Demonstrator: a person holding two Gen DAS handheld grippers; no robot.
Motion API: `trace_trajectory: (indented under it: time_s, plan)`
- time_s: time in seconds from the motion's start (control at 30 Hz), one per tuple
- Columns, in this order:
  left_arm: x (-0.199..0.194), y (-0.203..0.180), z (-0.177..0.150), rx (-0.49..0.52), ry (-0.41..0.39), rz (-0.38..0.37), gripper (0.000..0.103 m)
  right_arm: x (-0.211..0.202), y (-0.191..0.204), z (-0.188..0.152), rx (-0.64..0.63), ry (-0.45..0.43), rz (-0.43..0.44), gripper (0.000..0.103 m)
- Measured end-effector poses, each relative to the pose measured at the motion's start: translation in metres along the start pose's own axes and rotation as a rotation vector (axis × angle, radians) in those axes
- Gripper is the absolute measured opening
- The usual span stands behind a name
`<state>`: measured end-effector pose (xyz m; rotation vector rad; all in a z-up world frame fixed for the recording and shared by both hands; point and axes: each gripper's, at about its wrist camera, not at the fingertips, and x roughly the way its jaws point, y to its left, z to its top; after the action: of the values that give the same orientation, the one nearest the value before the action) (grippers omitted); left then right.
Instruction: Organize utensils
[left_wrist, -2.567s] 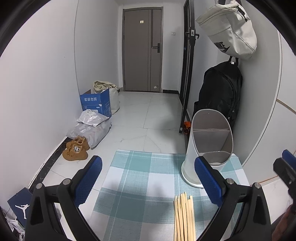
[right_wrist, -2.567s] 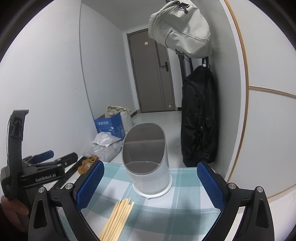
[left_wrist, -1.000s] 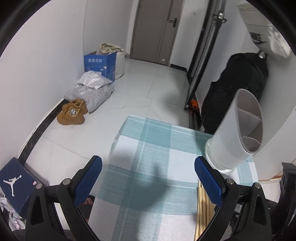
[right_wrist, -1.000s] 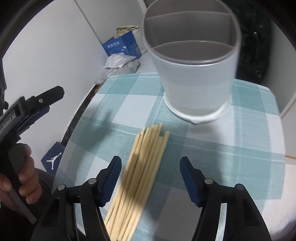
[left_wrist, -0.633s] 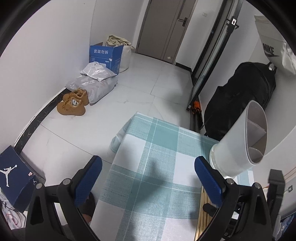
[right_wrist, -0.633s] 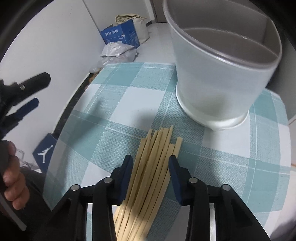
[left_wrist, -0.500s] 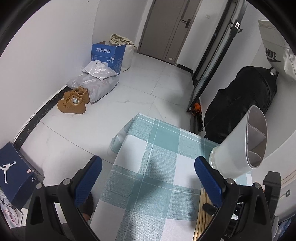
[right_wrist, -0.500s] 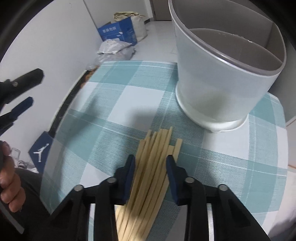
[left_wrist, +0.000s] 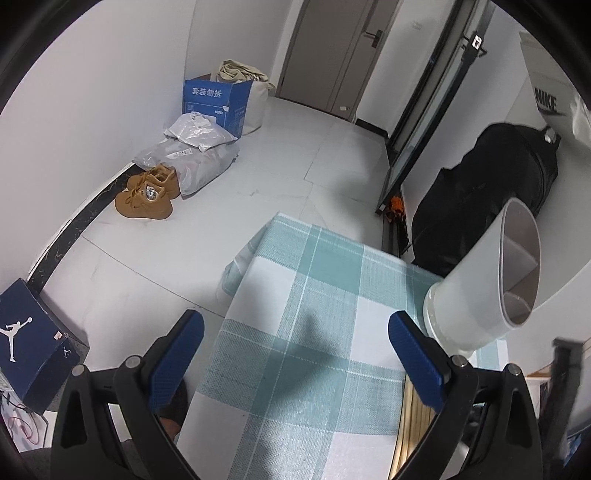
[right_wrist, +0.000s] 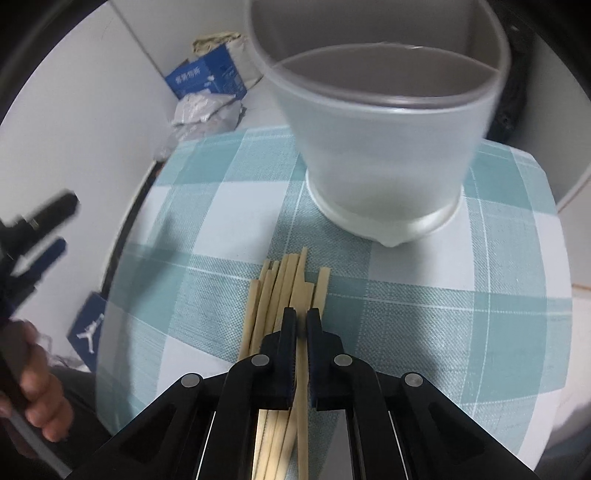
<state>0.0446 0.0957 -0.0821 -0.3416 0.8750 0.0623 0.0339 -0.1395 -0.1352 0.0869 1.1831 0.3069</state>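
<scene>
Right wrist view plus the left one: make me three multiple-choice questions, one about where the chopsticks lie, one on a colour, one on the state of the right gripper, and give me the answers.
1. Where do the chopsticks lie?
A. Inside the utensil holder
B. On the checked tablecloth, in front of the utensil holder
C. On the floor beside the shoes

2. What colour are the pads of the left gripper?
A. Blue
B. Red
C. Yellow

3. What is the state of the right gripper?
A. Wide open above the utensil holder
B. Shut on the tablecloth's edge
C. Closed on one chopstick of the pile

Answers:
1 B: the pile rests on the tablecloth, apart from the base of the utensil holder.
2 A: both pads show blue in the left wrist view.
3 C: its jaws stand almost together with a single stick running between them.
</scene>
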Motion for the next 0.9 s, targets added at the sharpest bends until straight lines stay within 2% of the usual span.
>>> trace_trajectory:
  time_s: [0.2, 0.47, 0.67, 0.83, 0.9]
  plan:
    - [0.006, -0.009, -0.011, 0.064, 0.048, -0.003, 0.098, -0.023, -0.024, -0.009, 0.069, -0.044, 0.066, 0.004]
    - [0.026, -0.034, -0.041, 0.14, 0.266, -0.126, 0.098, -0.056, -0.066, -0.021, 0.212, -0.14, 0.216, 0.004]
    - [0.026, -0.063, -0.063, 0.292, 0.306, -0.069, 0.097, -0.072, -0.094, -0.031, 0.255, -0.203, 0.297, 0.004]
    - [0.029, -0.068, -0.073, 0.343, 0.346, -0.007, 0.097, -0.084, -0.117, -0.039, 0.285, -0.239, 0.34, 0.004]
    - [0.029, -0.068, -0.075, 0.357, 0.342, 0.011, 0.097, -0.076, -0.116, -0.037, 0.303, -0.245, 0.354, 0.004]
